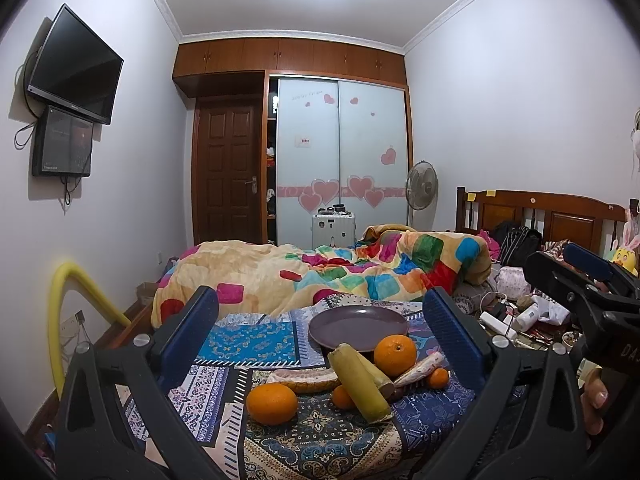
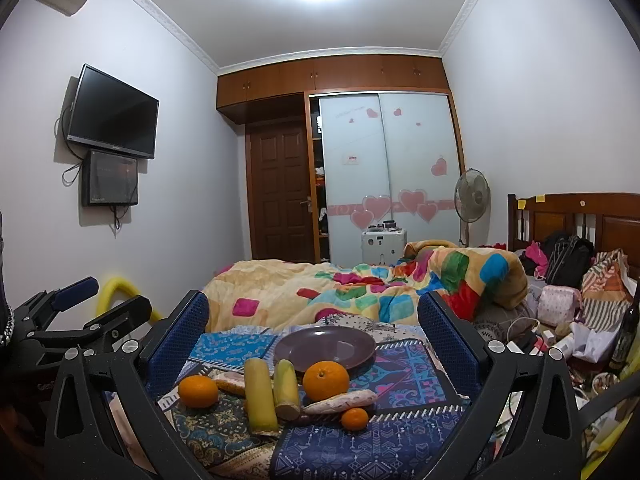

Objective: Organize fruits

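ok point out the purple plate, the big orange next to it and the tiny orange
purple plate [image 2: 325, 346]: right wrist view, on its bare inner surface
big orange [image 2: 325, 380]: right wrist view, middle of its peel
tiny orange [image 2: 354, 418]: right wrist view, middle of its front

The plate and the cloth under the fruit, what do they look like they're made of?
The plate looks like glazed ceramic, or possibly melamine: matte purple with a soft light reflection on its flat centre. The cloth looks like woven or printed fabric, a patchwork of blue patterned panels that lies rumpled and folds over the edges.
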`<control>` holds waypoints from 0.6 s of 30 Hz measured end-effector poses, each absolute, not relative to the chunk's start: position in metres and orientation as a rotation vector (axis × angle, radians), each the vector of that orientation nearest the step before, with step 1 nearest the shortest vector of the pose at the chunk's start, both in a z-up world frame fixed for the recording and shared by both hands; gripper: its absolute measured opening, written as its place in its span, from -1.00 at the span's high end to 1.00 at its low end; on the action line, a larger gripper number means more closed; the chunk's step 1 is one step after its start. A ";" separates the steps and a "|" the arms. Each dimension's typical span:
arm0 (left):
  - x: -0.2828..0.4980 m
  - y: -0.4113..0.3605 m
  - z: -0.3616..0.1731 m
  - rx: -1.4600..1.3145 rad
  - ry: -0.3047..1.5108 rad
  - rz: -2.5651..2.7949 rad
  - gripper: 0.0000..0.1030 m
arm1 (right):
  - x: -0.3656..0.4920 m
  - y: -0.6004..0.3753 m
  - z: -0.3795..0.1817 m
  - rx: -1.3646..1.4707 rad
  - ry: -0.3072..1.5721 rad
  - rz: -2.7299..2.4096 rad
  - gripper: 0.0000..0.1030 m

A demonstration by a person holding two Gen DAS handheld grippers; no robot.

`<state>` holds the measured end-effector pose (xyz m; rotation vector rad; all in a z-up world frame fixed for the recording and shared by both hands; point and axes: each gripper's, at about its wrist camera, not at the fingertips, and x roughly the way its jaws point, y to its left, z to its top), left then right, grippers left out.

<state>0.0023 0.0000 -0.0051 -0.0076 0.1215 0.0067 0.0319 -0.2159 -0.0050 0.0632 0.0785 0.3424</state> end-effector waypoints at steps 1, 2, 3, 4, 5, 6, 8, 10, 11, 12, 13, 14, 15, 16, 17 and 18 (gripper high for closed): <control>0.001 -0.002 -0.004 -0.005 0.120 0.007 -1.00 | 0.032 -0.216 -0.005 0.065 0.078 0.342 -1.00; 0.001 -0.002 -0.004 -0.004 0.118 0.007 -1.00 | 0.032 -0.216 -0.005 0.067 0.078 0.344 -1.00; 0.001 -0.002 -0.004 -0.004 0.117 0.006 -1.00 | 0.032 -0.217 -0.005 0.070 0.078 0.345 -1.00; 0.001 -0.002 -0.004 -0.004 0.116 0.005 -1.00 | 0.032 -0.217 -0.005 0.068 0.077 0.343 -1.00; 0.001 -0.002 -0.004 -0.003 0.115 0.004 -1.00 | 0.032 -0.217 -0.005 0.068 0.077 0.342 -1.00; 0.001 -0.002 -0.003 -0.002 0.114 0.005 -1.00 | 0.032 -0.216 -0.005 0.067 0.077 0.341 -1.00; 0.002 -0.003 -0.004 0.001 0.112 0.007 -1.00 | 0.032 -0.217 -0.005 0.068 0.077 0.343 -1.00; 0.001 -0.003 -0.004 0.000 0.113 0.006 -1.00 | 0.031 -0.217 -0.005 0.068 0.076 0.343 -1.00; 0.001 -0.004 -0.004 0.000 0.112 0.006 -1.00 | 0.031 -0.217 -0.005 0.068 0.076 0.342 -1.00; 0.001 -0.004 -0.004 0.000 0.112 0.006 -1.00 | 0.032 -0.217 -0.004 0.068 0.076 0.341 -1.00; 0.001 -0.004 -0.004 0.000 0.113 0.007 -1.00 | 0.032 -0.217 -0.004 0.068 0.076 0.341 -1.00; 0.001 -0.004 -0.004 0.001 0.112 0.006 -1.00 | 0.032 -0.217 -0.004 0.068 0.076 0.342 -1.00; 0.001 -0.004 -0.004 0.000 0.112 0.006 -1.00 | 0.032 -0.217 -0.004 0.068 0.077 0.343 -1.00; 0.001 -0.004 -0.004 0.000 0.112 0.006 -1.00 | 0.032 -0.217 -0.004 0.068 0.077 0.344 -1.00; 0.001 -0.004 -0.004 0.000 0.112 0.006 -1.00 | 0.032 -0.217 -0.004 0.069 0.077 0.344 -1.00; 0.001 -0.004 -0.004 0.000 0.112 0.006 -1.00 | 0.032 -0.217 -0.004 0.069 0.077 0.343 -1.00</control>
